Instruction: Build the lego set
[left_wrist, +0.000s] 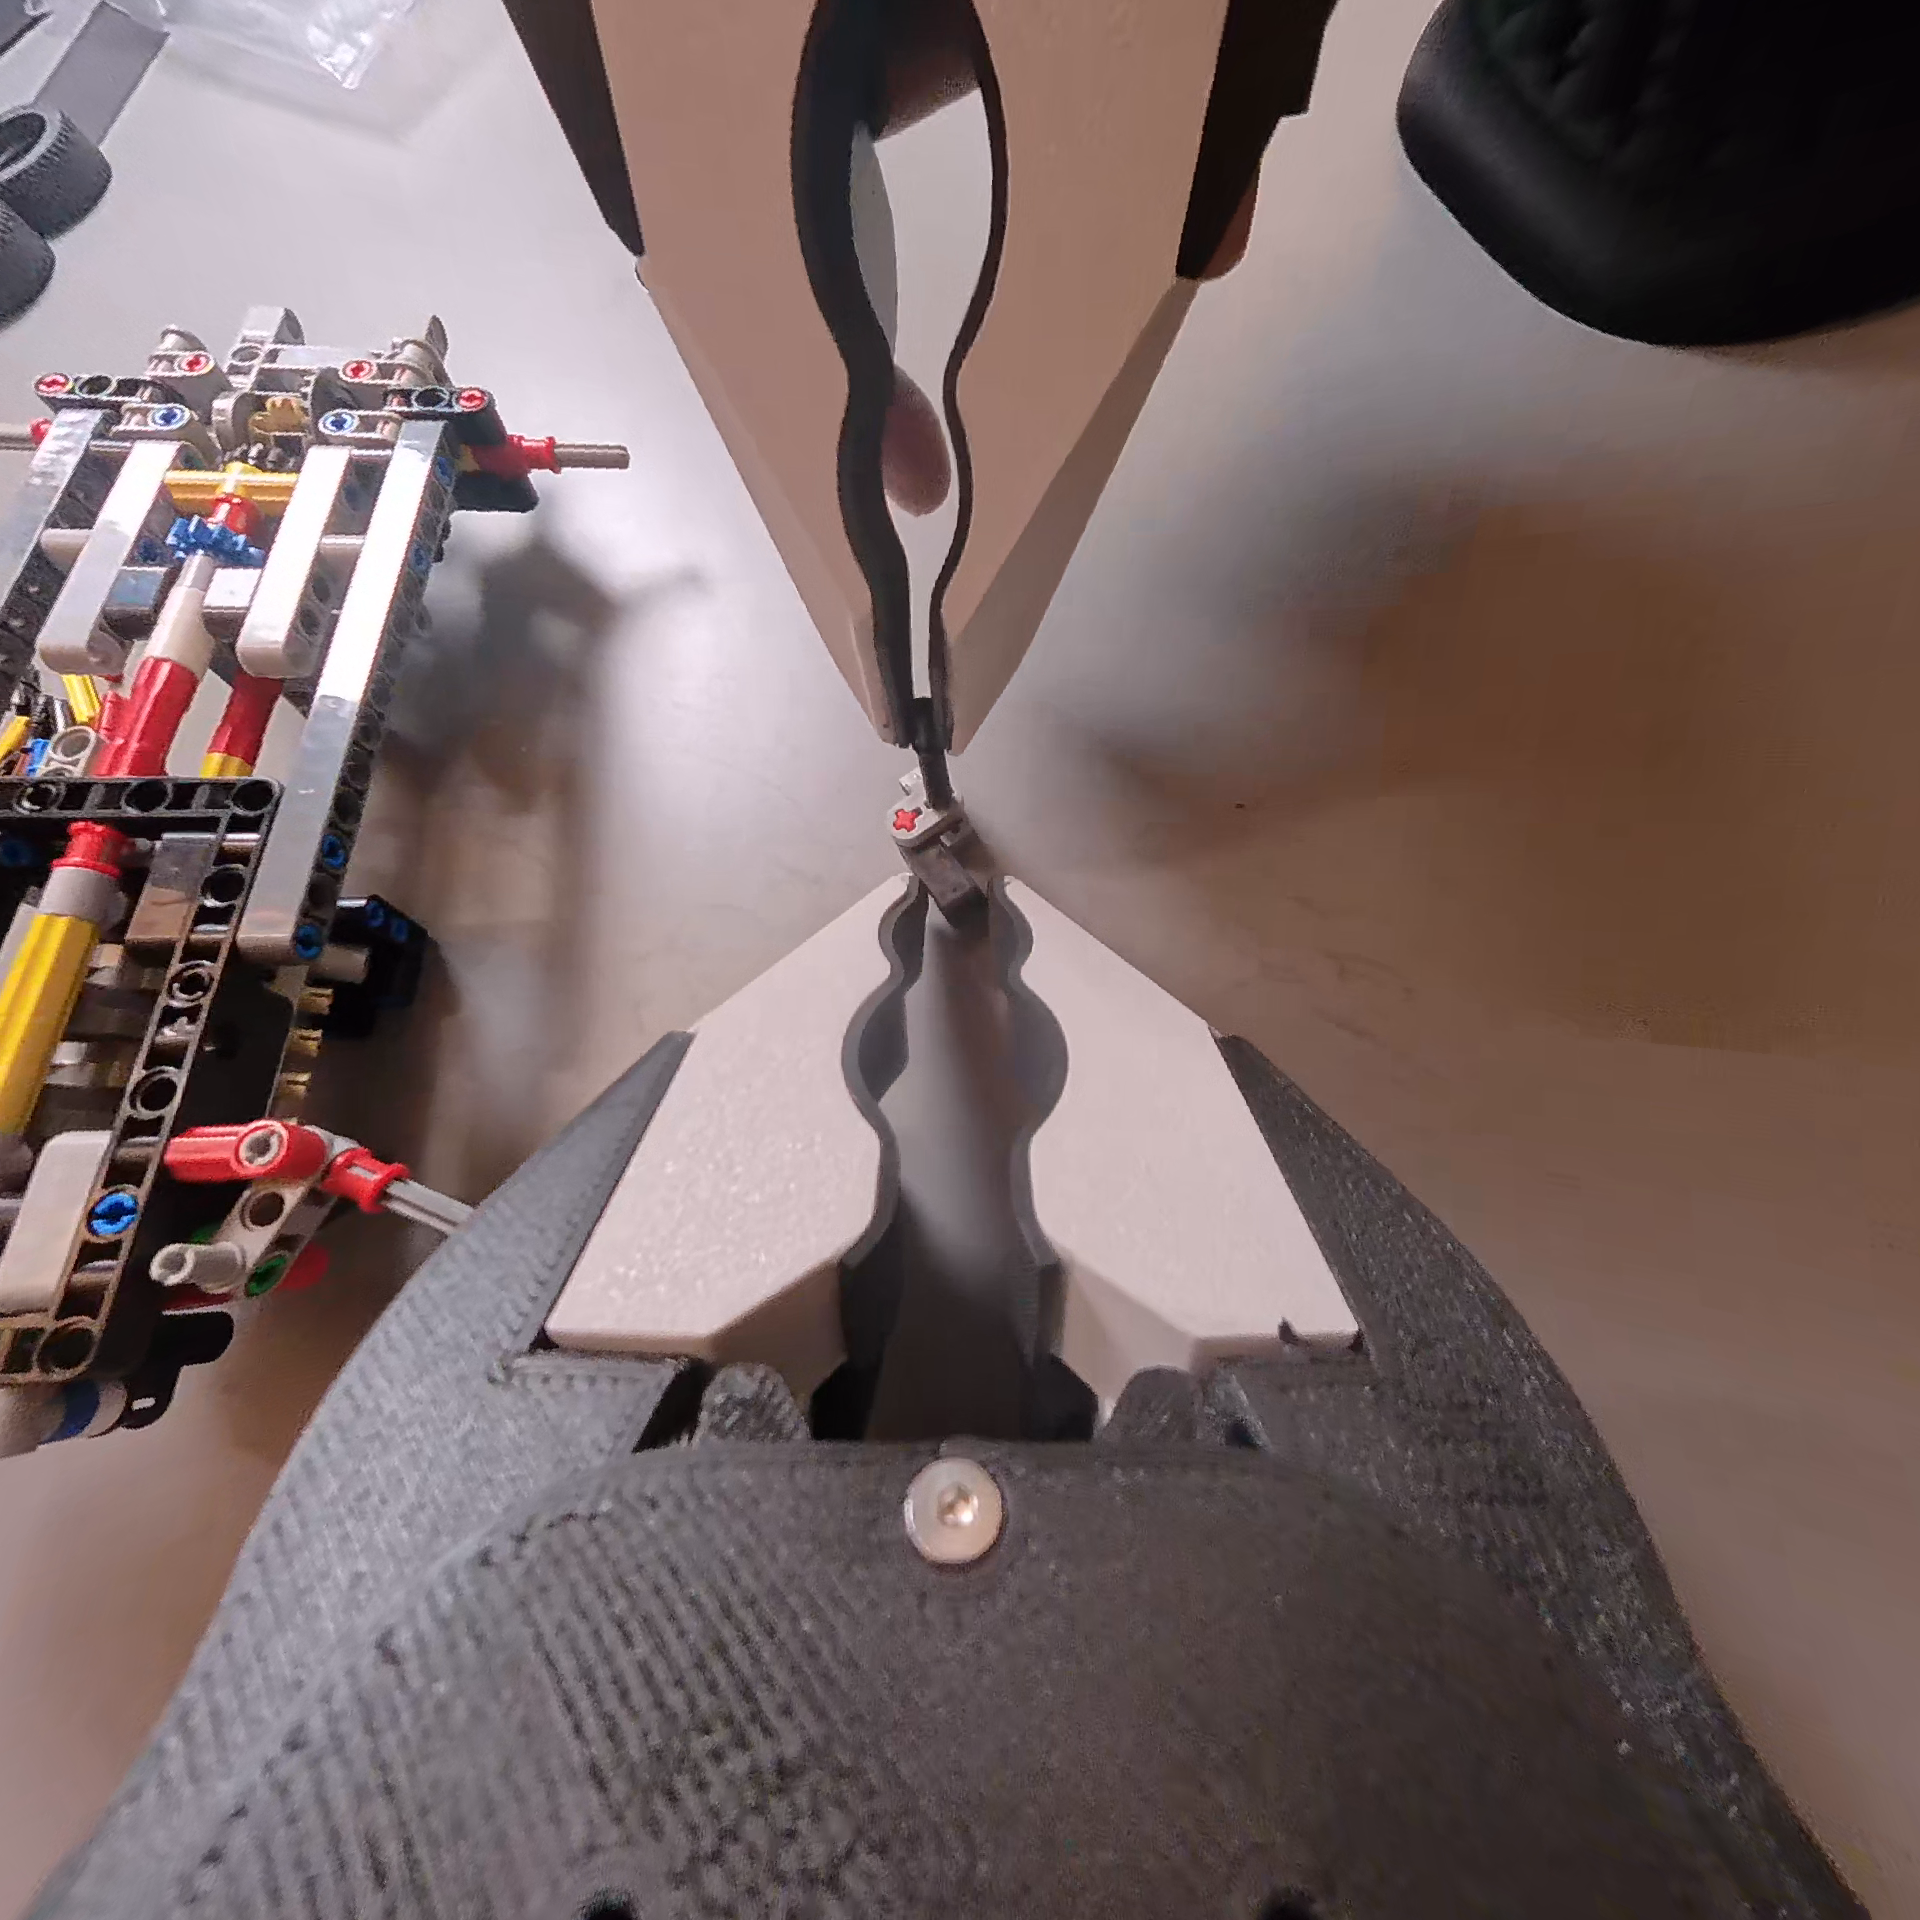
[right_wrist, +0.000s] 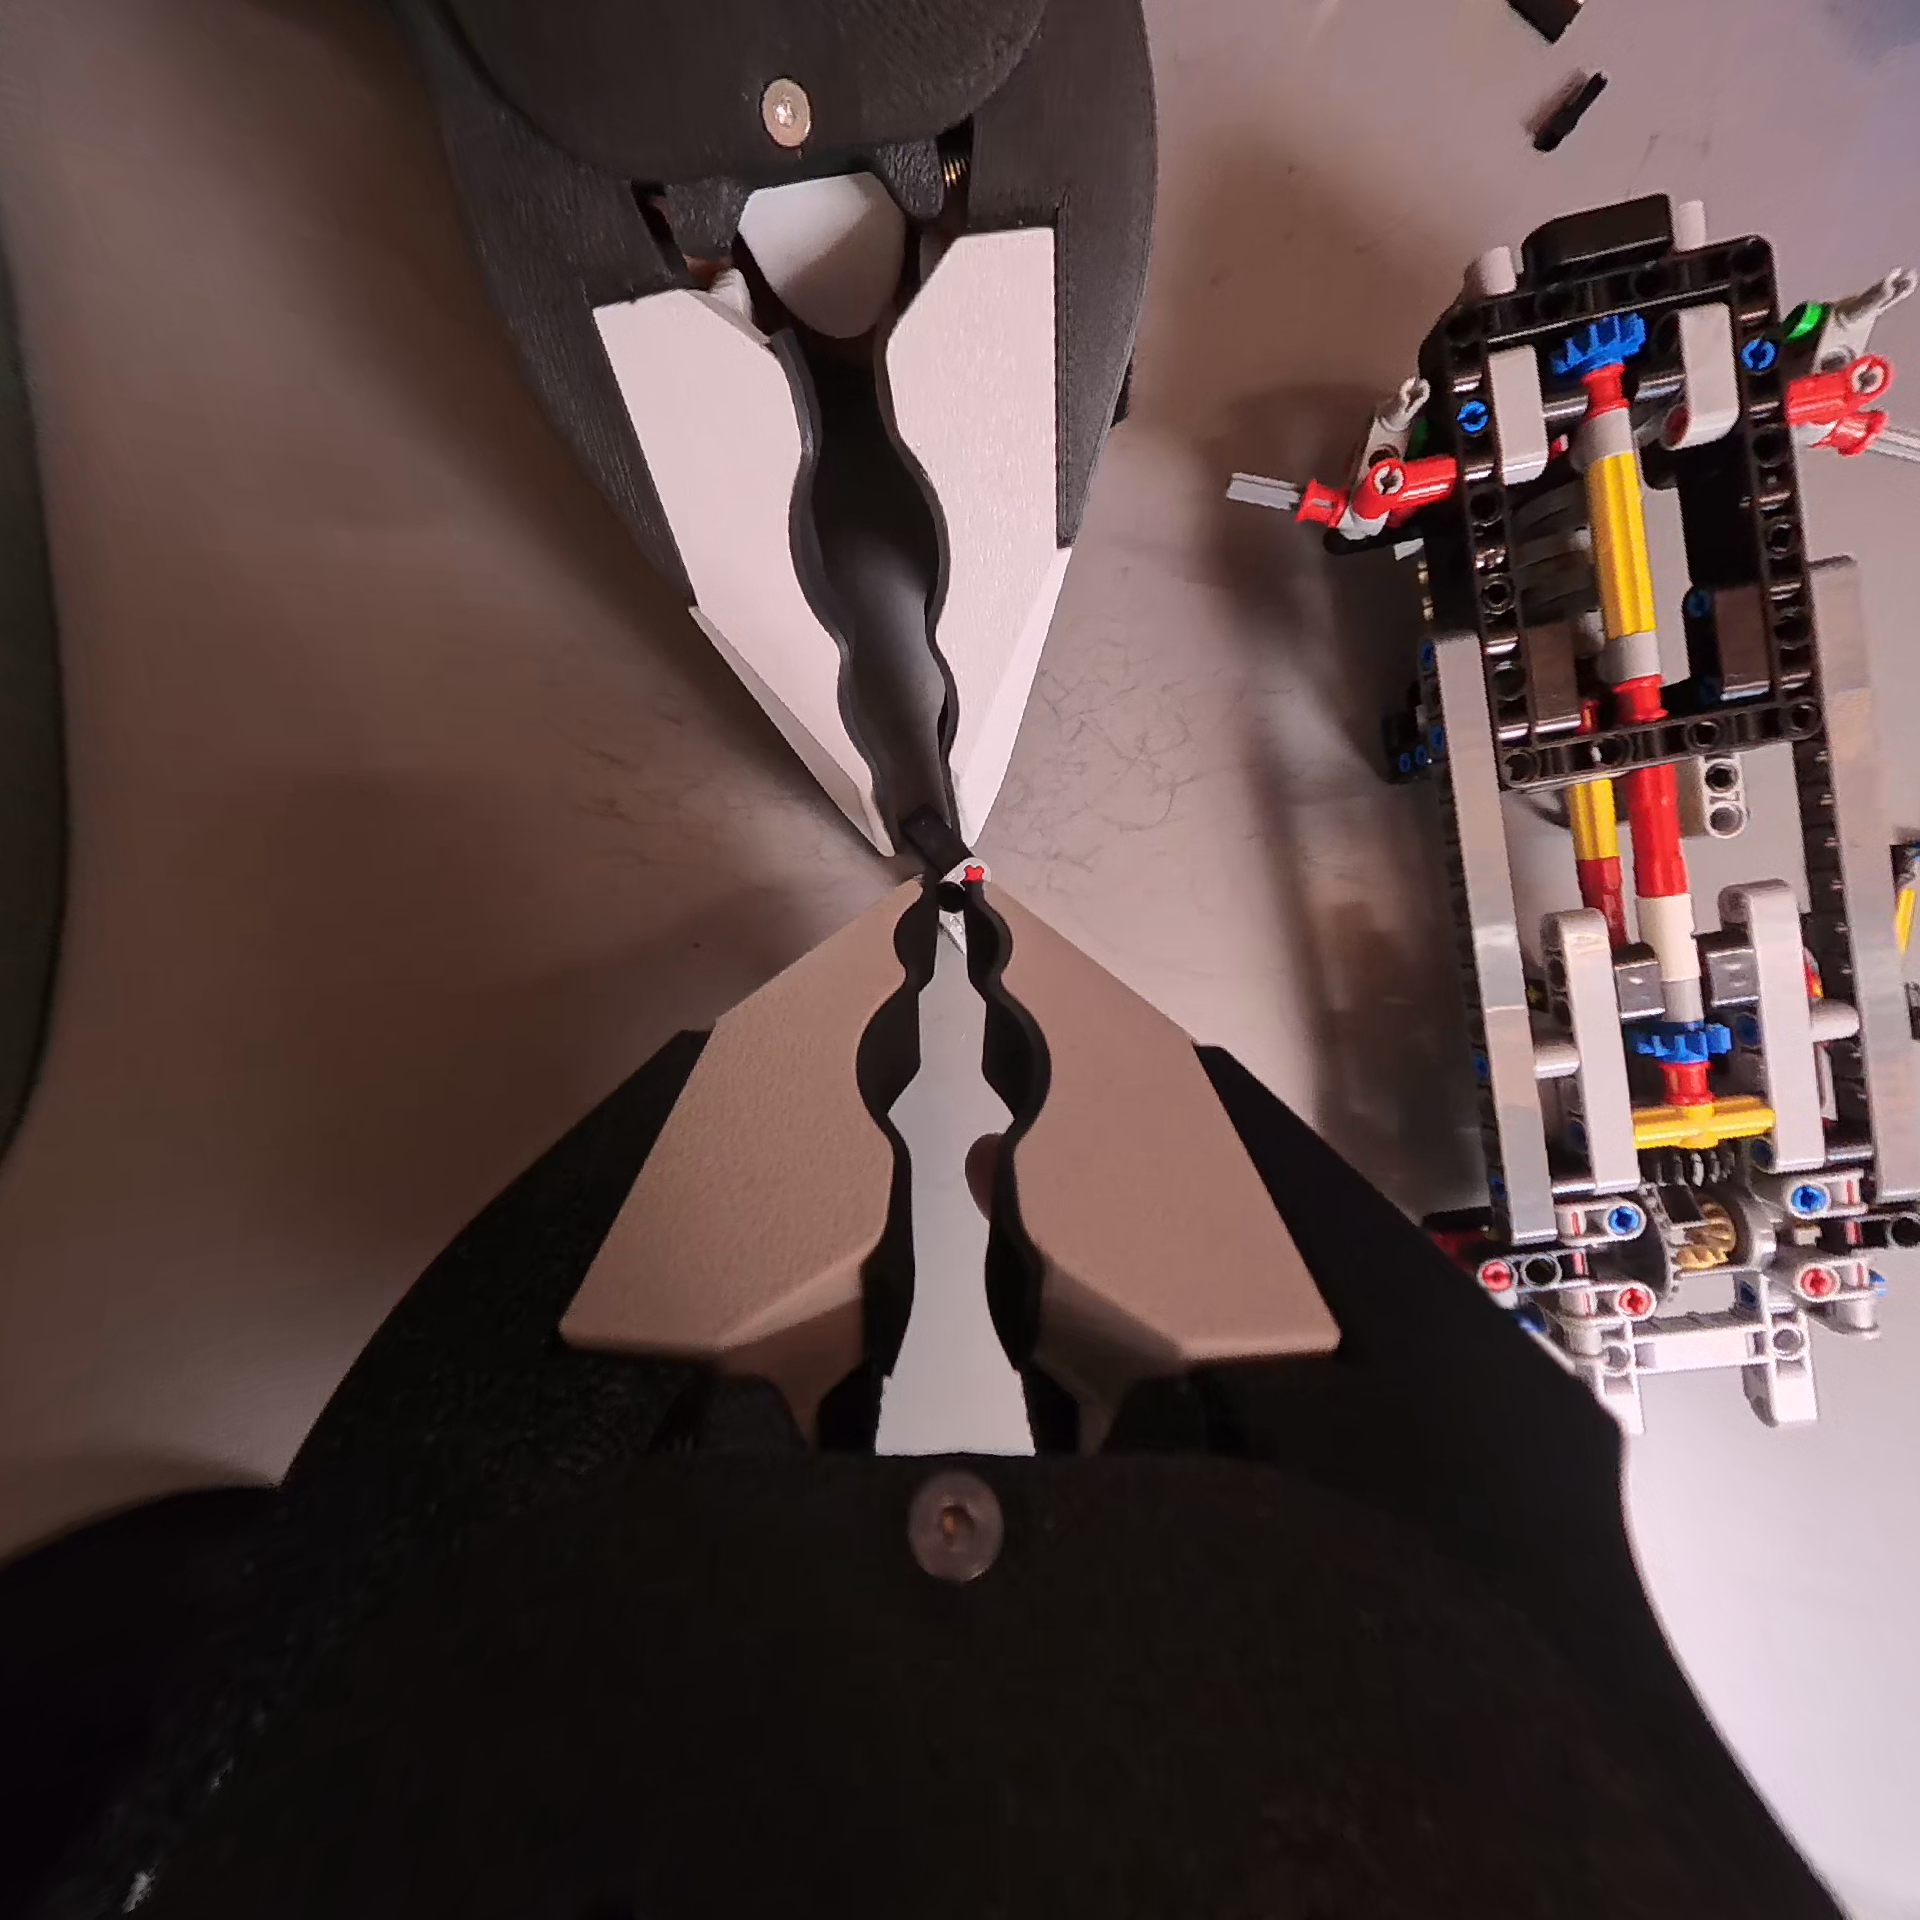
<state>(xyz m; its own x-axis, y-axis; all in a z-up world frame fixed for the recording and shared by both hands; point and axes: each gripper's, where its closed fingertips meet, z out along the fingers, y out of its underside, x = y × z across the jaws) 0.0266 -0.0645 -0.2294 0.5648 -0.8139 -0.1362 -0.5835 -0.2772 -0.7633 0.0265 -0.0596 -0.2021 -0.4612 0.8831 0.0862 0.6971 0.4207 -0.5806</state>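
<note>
My two grippers meet tip to tip above the table. My left gripper is shut on the dark end of a small grey connector that has a red cross-shaped axle end. My right gripper is shut on a thin black pin that joins the connector's other end. The connector also shows in the right wrist view, between both sets of tips. The partly built Lego chassis lies on the table left of the grippers. In the right wrist view the chassis lies to the right.
Black tyres and a clear plastic bag lie at the far left corner. Small loose black pieces lie beyond the chassis. The beige table stretches under the grippers. A fingertip shows behind the right gripper's fingers.
</note>
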